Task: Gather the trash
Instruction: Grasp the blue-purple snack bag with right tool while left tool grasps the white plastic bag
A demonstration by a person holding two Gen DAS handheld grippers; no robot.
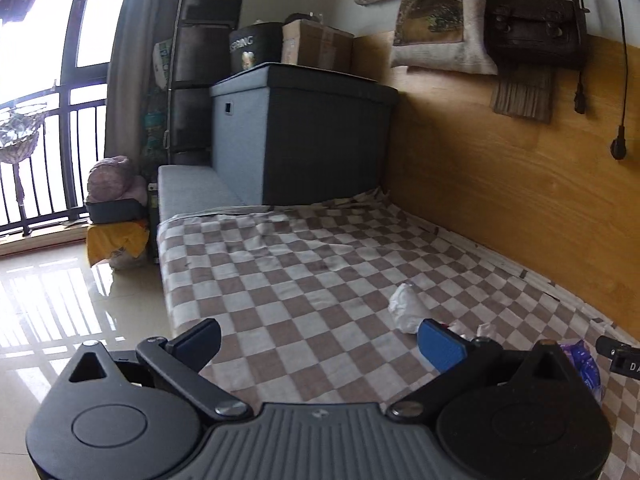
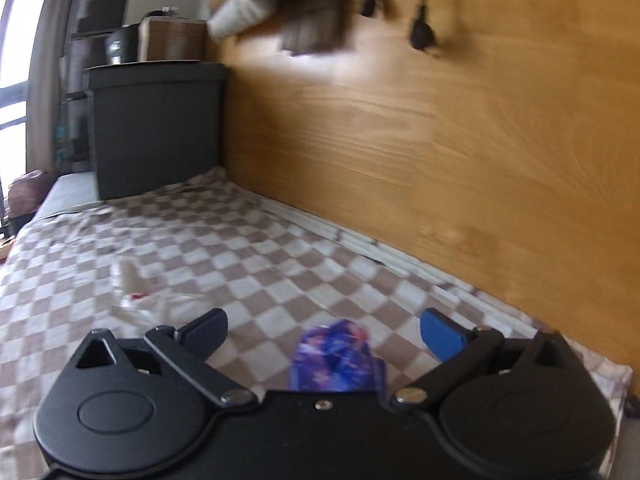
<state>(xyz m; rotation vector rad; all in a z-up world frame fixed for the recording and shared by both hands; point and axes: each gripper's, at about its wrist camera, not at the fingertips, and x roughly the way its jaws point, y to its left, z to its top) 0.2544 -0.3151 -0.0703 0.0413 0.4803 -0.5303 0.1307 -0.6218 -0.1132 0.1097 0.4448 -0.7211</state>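
Checkered bedding [image 1: 304, 280] spreads wide under both my grippers, hemmed by the wooden panel [image 1: 500, 184] on my right and the dark storage box [image 1: 316, 140] at the far end, falling off to tiled floor [image 1: 80, 300] on my left. My left gripper [image 1: 320, 340] hangs with fingers spread, empty, a crumpled white tissue [image 1: 408, 308] just ahead. My right gripper [image 2: 324, 330] gapes too, a purple wrapper [image 2: 336, 354] lying between its fingers, unclamped.

A crumpled white tissue [image 1: 408, 307] lies on the checkered bed [image 1: 280, 280]; at its 4 o'clock, near the bed's edge, sits a crinkled purple wrapper [image 2: 336, 356].
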